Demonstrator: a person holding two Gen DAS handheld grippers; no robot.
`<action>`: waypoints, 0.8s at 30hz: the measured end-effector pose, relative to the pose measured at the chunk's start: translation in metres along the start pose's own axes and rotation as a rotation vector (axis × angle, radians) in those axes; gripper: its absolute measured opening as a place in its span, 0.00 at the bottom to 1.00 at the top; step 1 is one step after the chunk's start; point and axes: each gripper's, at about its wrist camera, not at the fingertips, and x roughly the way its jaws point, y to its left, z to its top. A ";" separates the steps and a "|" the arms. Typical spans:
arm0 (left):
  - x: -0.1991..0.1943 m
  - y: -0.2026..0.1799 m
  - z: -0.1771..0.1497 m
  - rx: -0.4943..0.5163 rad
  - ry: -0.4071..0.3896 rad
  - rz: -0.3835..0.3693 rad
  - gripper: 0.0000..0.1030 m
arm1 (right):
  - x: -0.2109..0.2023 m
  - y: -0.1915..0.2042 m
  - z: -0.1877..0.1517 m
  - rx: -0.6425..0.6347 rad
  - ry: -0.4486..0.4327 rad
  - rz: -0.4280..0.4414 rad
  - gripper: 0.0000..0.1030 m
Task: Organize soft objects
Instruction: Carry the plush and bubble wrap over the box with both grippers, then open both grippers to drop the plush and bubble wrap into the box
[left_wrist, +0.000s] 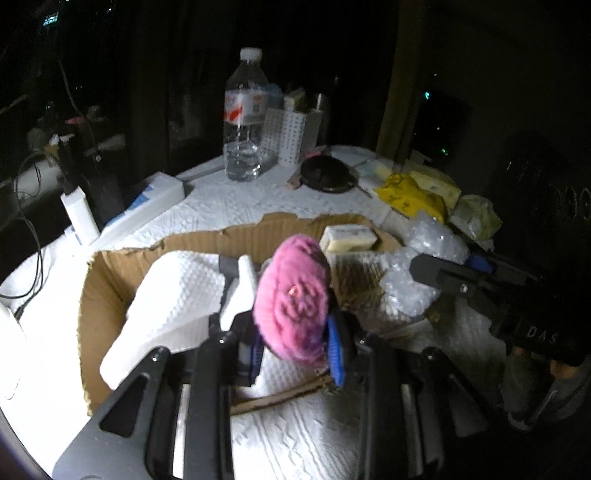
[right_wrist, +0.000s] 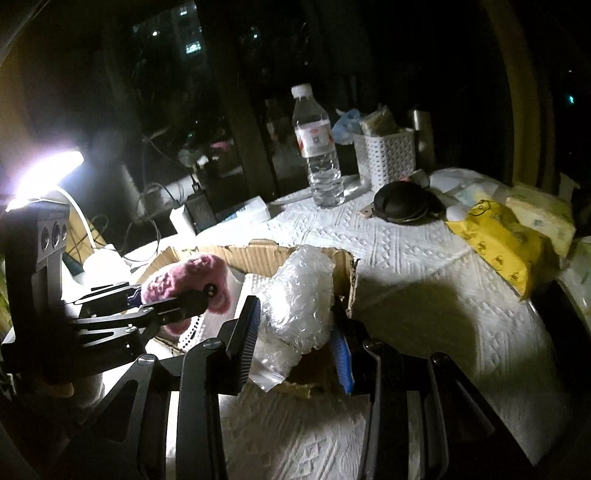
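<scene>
Closest to you, your left gripper is clamped on the pink knitted piece, jaws narrowed onto its lower end, so most of the knit stands above and beyond the pads, over the near side of the cardboard box. Your right gripper is closed on the bubble wrap bundle, held at its lower part over the box's right end. The risk, as I judge it: both loads are held by one end and are springy, so either could slip free or flop onto the box's torn wall and fall to the tabletop. With both grippers close over one box, they may also collide. Inside lie folded white padding and, toward the far right corner, a sponge block.
</scene>
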 end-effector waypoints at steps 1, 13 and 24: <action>0.004 0.001 0.000 -0.002 0.008 0.002 0.28 | 0.004 0.000 0.000 -0.001 0.007 0.001 0.38; 0.020 0.008 -0.007 -0.018 0.066 0.037 0.46 | 0.020 -0.001 -0.006 0.028 -0.001 0.033 0.54; 0.009 0.003 -0.006 -0.004 0.045 0.039 0.49 | 0.001 -0.029 -0.008 0.104 -0.033 -0.059 0.62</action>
